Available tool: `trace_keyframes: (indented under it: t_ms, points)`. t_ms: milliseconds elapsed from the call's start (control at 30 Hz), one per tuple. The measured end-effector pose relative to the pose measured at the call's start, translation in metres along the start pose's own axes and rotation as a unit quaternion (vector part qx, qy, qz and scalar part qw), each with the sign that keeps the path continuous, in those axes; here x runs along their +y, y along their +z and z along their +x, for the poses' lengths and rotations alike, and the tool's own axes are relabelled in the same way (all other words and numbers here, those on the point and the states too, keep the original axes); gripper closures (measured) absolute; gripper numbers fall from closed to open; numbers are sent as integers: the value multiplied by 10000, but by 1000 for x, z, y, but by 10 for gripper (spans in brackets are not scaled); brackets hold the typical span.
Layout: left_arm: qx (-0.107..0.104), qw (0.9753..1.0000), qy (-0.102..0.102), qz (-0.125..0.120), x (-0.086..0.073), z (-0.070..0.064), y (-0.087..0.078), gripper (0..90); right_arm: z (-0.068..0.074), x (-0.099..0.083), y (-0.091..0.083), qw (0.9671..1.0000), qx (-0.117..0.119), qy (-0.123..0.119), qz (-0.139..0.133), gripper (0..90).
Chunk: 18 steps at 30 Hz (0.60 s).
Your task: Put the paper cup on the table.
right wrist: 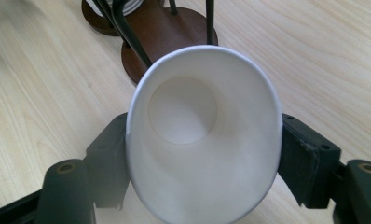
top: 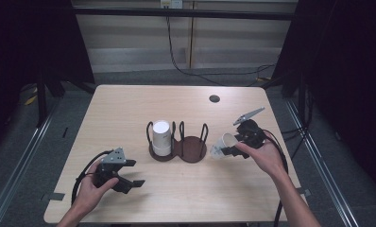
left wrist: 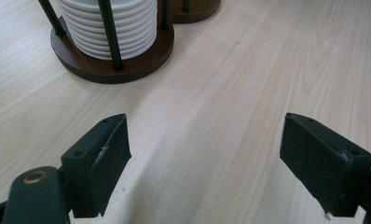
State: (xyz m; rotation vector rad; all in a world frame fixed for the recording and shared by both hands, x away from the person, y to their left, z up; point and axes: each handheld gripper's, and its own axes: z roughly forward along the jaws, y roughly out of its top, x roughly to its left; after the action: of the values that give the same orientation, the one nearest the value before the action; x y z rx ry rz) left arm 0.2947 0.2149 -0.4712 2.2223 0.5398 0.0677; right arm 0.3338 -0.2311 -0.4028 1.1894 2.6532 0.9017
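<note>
A dark wooden two-ring holder [top: 193,150] with black wire posts stands at the table's middle. Its left ring holds a stack of white paper cups [top: 161,136], seen close as a ribbed stack [left wrist: 111,25]. The right ring [right wrist: 167,32] has nothing in it. My right gripper [top: 233,146] is shut on a single white paper cup [top: 222,143] just right of the holder, tilted on its side; the jaws squeeze its rim into an oval [right wrist: 202,140]. My left gripper [top: 129,175] rests open near the front left of the table, its jaws wide apart over bare wood [left wrist: 204,158].
The light wooden table [top: 129,104] has a small dark round hole [top: 214,98] at its back right. Cables trail from both grippers. Dark curtains and metal floor rails flank the table.
</note>
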Motion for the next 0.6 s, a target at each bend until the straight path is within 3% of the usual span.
trace_keyframes:
  t_ms: [267, 600]
  points:
    - [2, 10000, 13, -97, 1, -2, -1, 160, -6, 2, 0, 9999, -59, 22, 100, 266]
    - [-11, 9999, 3, -124, 1, -2, -2, 160, -17, 6, 1, 9987, -251, 159, 417, 265]
